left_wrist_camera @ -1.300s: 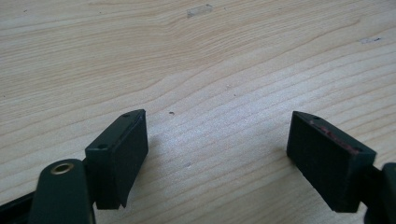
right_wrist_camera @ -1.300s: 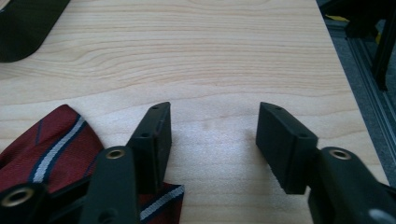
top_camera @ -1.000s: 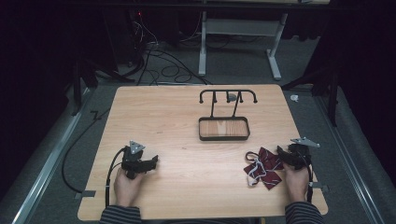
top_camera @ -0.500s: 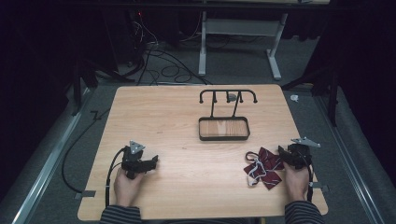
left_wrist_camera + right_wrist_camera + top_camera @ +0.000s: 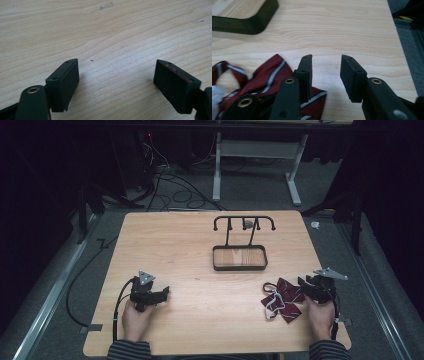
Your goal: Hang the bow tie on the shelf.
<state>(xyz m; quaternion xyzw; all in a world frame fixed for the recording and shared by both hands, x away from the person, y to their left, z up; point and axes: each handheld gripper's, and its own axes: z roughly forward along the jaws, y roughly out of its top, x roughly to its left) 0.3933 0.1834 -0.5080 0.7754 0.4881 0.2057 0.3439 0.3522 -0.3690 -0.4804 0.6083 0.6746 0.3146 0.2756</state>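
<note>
Striped cloth (image 5: 265, 75) beside right hand-held gripper (image 5: 325, 76) — jaws just closing, half apart, nothing between.

In the right gripper view the striped cloth (image 5: 262, 77) runs off the left and bottom edges, and the right claw (image 5: 325, 75) covers part of it. The black tray (image 5: 244, 23) is cut off at the top left corner. In the high view a small grey thing (image 5: 248, 224) on the rack (image 5: 244, 220) is too small to tell. The person's sleeves (image 5: 129, 350) are cut by the bottom edge.
</note>
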